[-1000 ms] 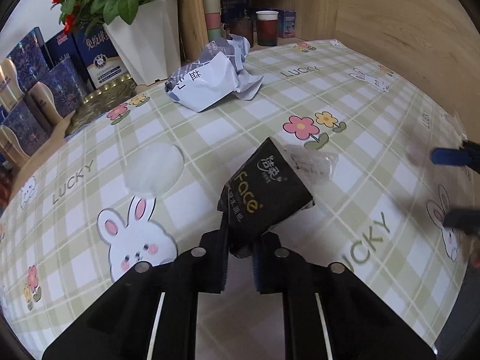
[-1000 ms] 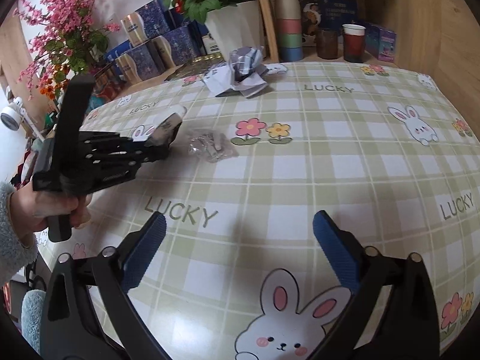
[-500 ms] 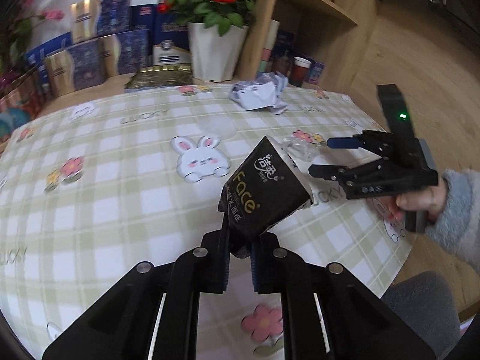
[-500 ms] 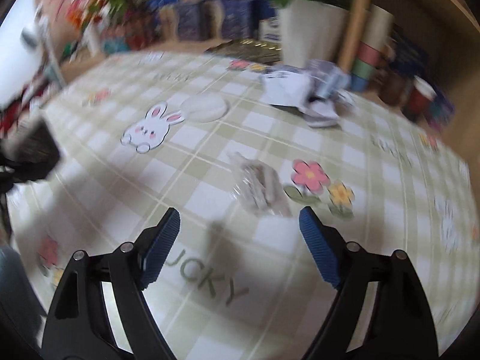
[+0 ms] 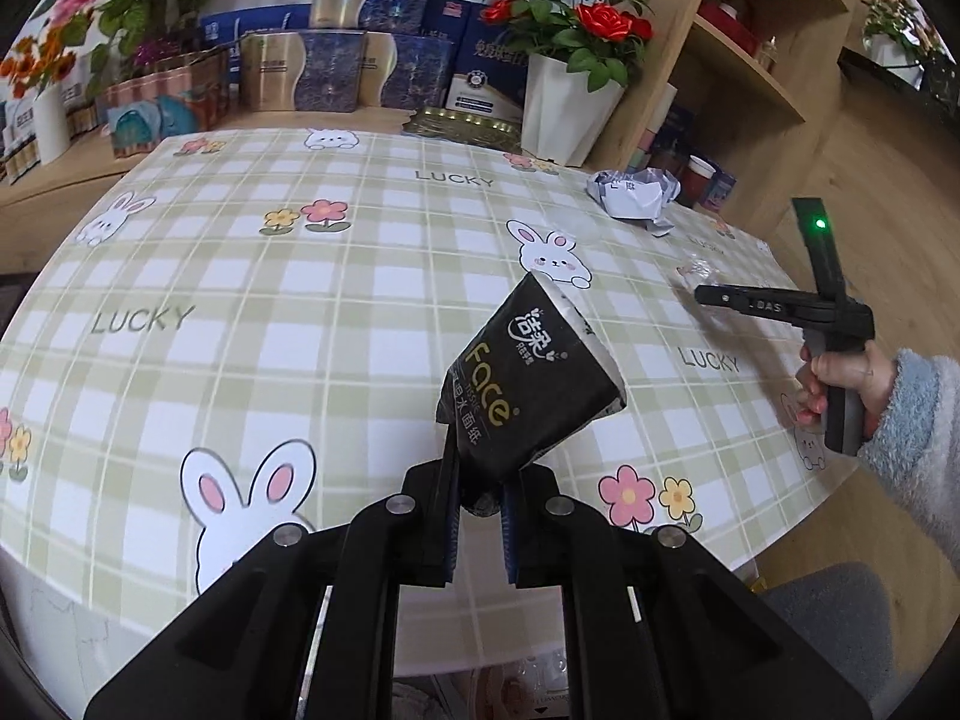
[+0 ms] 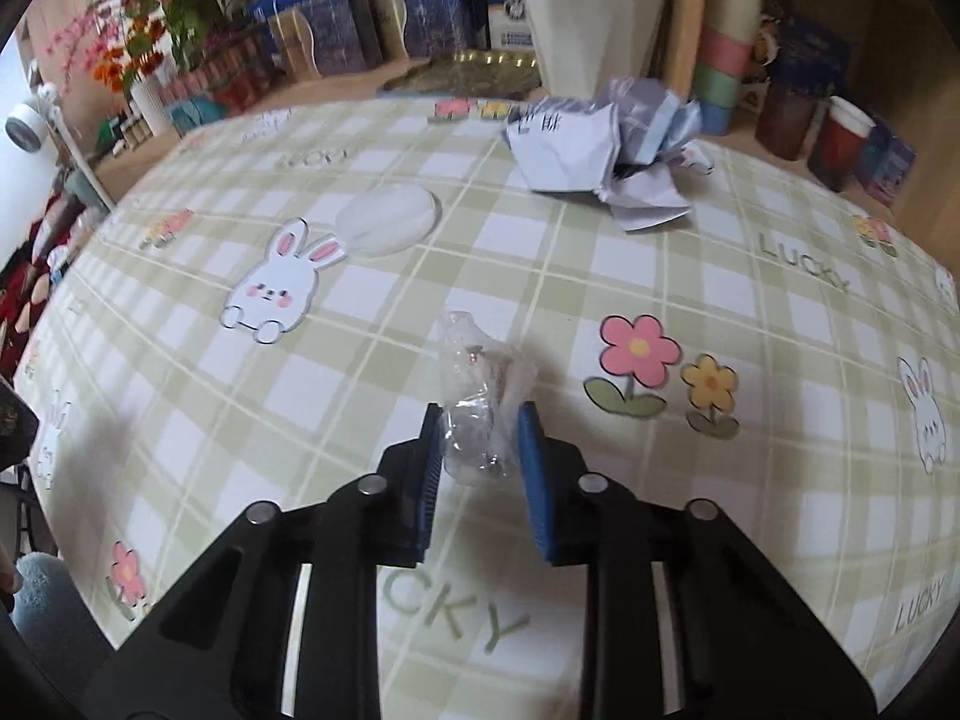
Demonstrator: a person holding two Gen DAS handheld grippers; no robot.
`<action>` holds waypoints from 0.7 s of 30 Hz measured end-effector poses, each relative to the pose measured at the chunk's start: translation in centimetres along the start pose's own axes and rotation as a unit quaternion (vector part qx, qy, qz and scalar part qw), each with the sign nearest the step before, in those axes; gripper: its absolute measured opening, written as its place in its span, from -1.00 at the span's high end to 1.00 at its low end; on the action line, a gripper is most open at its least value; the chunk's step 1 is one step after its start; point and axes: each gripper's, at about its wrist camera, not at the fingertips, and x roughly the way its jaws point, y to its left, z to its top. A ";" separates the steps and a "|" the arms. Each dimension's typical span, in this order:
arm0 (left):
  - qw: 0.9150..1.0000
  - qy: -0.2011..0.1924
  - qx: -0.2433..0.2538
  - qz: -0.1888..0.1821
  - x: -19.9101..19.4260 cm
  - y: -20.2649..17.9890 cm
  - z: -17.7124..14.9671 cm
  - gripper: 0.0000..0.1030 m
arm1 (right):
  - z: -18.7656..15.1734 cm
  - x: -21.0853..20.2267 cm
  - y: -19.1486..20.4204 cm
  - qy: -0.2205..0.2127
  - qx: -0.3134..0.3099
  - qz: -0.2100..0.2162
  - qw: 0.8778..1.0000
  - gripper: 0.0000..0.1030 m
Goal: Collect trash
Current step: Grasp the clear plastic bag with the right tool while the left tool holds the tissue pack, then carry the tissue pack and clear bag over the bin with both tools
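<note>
Setting: wooden shelving, boxed goods and a rose pot [image 5: 570,102] ring a counter [image 5: 252,276] under a checked bunny cloth.
Left tongs [image 5: 480,516]: clamped on the crumpled end of a black tissue pack [image 5: 528,384], held clear above the counter at the view's centre.
Right tongs [image 6: 480,450]: jaws closing around a clear plastic wrapper [image 6: 480,384] that lies on the cloth at 12 o'clock from the tips; pads look just beside it, hard to say if touching.
Done: one piece of trash is in hand.
Left: the wrapper's grab is unfinished; crumpled paper [image 6: 606,150] sits at 1 o'clock near the far edge, untouched. No bin shows in either view.
Change: a second ago the right jaws stood wide over bare cloth; the left view has swung away from the paper, pack unchanged in its grip.
</note>
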 end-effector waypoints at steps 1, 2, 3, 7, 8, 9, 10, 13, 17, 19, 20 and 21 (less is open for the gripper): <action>1.000 -0.002 -0.005 -0.002 -0.3 0.1 -0.2 0.78 | -0.3 -0.5 0.0 -0.004 0.004 0.003 1.000 0.48; 1.000 -0.003 -0.008 -0.004 -0.6 0.0 -0.4 0.78 | -0.8 -1.2 0.1 -0.010 0.009 0.007 1.000 0.49; 1.000 -0.004 -0.009 -0.006 -0.8 0.0 -0.5 0.78 | -1.2 -1.7 0.2 -0.014 0.010 0.009 1.000 0.49; 1.000 0.000 -0.005 -0.018 -1.4 -1.1 -1.0 0.78 | -3.3 -4.0 1.5 -0.019 0.003 0.020 1.000 0.49; 1.000 0.000 -0.002 -0.023 -1.6 -1.5 -1.1 0.78 | -3.8 -4.5 1.8 -0.020 -0.001 0.022 1.000 0.49; 1.000 0.000 0.004 -0.026 -1.9 -2.0 -1.3 0.78 | -4.3 -5.0 2.2 -0.021 -0.005 0.023 1.000 0.49; 1.000 0.000 0.009 -0.028 -2.2 -2.5 -1.5 0.78 | -4.8 -5.4 2.7 -0.022 -0.008 0.026 0.999 0.49; 0.999 0.002 0.023 -0.035 -3.0 -4.0 -2.1 0.78 | -6.4 -7.1 4.2 -0.028 -0.020 0.033 0.999 0.49; 0.998 -0.004 0.037 -0.044 -4.4 -5.7 -3.1 0.78 | -8.4 -9.6 6.0 -0.039 -0.029 0.045 0.998 0.49; 0.998 -0.009 0.037 -0.050 -5.2 -6.3 -3.7 0.78 | -9.3 -10.8 7.0 -0.045 -0.034 0.053 0.997 0.49; 0.998 -0.010 0.037 -0.052 -5.5 -6.5 -3.9 0.78 | -9.9 -11.3 7.6 -0.048 -0.039 0.056 0.997 0.49; 0.998 -0.011 0.037 -0.054 -5.9 -6.8 -4.2 0.78 | -10.4 -11.8 8.1 -0.050 -0.043 0.059 0.996 0.49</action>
